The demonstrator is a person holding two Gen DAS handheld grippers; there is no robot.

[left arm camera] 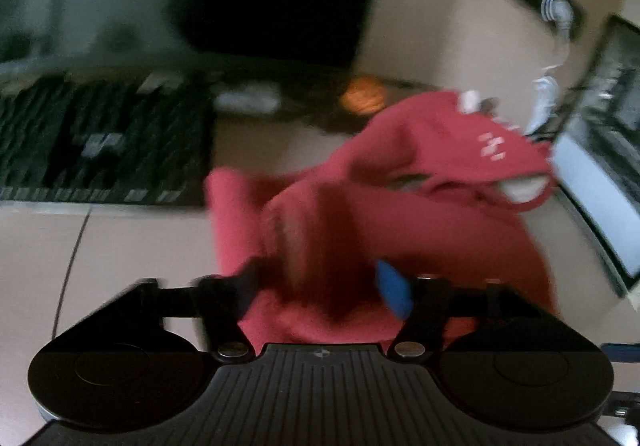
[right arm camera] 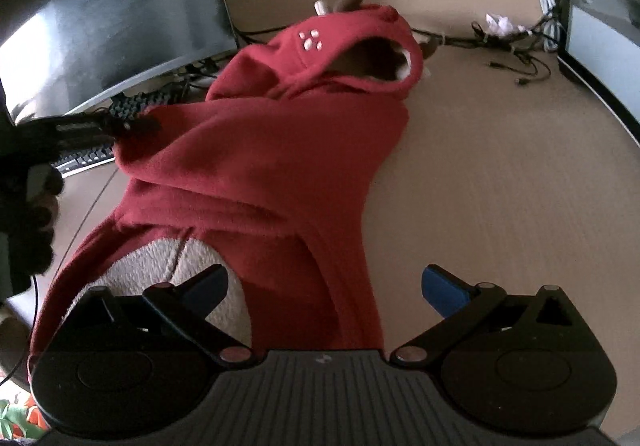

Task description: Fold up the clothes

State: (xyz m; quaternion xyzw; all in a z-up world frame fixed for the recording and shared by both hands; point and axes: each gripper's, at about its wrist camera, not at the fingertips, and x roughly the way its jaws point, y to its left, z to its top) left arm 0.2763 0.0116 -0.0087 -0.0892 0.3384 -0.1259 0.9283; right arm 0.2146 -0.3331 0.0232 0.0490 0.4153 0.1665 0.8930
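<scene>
A red fleece hoodie (right arm camera: 272, 166) lies on the beige table (right arm camera: 500, 186), its hood (right arm camera: 360, 46) at the far end and its white lining (right arm camera: 192, 266) showing near me. My left gripper (left arm camera: 320, 286) is shut on a bunched fold of the hoodie (left arm camera: 400, 214); this view is motion-blurred. From the right wrist view the left gripper (right arm camera: 132, 118) pinches the garment's left edge. My right gripper (right arm camera: 326, 286) hangs open just above the hoodie's near end. Its left finger is over the white lining and its right finger over bare table.
A dark monitor (right arm camera: 112, 14) and a keyboard (right arm camera: 84, 158) stand at the left, another screen (right arm camera: 600, 6) at the far right. Tangled cables (right arm camera: 512, 38) lie behind the hood. A gloved hand (right arm camera: 32, 214) holds the left gripper. An orange object (left arm camera: 362, 94) sits far back.
</scene>
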